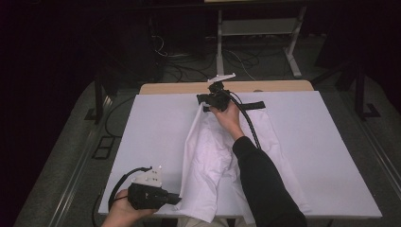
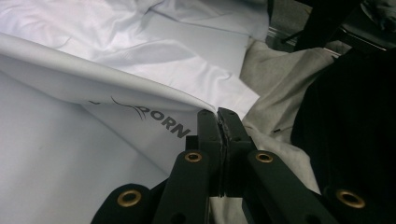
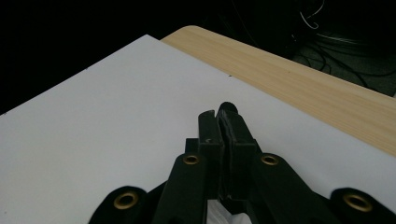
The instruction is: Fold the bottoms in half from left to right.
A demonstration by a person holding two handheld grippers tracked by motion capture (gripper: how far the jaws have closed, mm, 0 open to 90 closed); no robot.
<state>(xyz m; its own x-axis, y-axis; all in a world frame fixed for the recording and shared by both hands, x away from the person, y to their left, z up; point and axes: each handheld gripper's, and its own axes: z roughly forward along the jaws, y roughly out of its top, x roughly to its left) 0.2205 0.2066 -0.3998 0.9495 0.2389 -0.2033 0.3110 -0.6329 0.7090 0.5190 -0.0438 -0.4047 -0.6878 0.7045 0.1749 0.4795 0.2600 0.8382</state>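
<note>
Work in hand: folding or laying out a white garment [image 1: 213,161] on the white-covered table [image 1: 156,127]. The left gripper [image 1: 176,199] is clenched on the near edge of the cloth; its pads pinch a fold beside grey printed lettering [image 2: 161,122]. The right gripper [image 1: 202,99], at the far end of the garment, is clamped tight with white fabric under its jaws, near a black band [image 1: 253,105]. The cloth lies rumpled between the two grippers, one side raised. Judged early: edges gripped, smoothing and folding left. No containers present.
</note>
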